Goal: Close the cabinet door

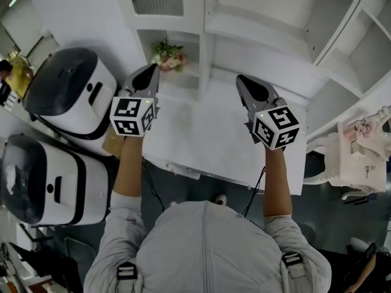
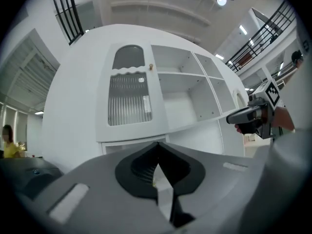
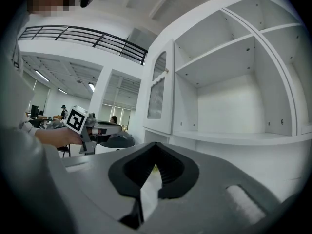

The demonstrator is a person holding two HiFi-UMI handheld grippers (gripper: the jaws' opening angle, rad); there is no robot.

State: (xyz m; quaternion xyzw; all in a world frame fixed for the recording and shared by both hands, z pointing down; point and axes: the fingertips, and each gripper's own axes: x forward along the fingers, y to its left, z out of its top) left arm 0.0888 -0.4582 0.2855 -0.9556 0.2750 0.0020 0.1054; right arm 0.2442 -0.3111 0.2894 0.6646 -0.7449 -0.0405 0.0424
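The white cabinet's door (image 2: 129,99) has a ribbed glass panel and a small knob (image 2: 151,67). In the left gripper view it looks flush with the cabinet front. The same door (image 3: 158,89) shows edge-on in the right gripper view, left of the open shelves. My left gripper (image 1: 151,72) (image 2: 157,144) points level at the cabinet below the door, its jaws shut and empty. To its right, my right gripper (image 1: 242,80) (image 3: 156,144) faces the open shelves, its jaws also shut with nothing between them. Neither gripper touches the cabinet.
A white counter (image 1: 208,139) juts out under both grippers. Flowers (image 1: 169,57) stand in a niche under the door. Open white shelves (image 1: 342,41) fill the right. Two white appliances with dark lids (image 1: 70,90) (image 1: 43,182) stand at the left, and a pale bag (image 1: 357,157) at the right.
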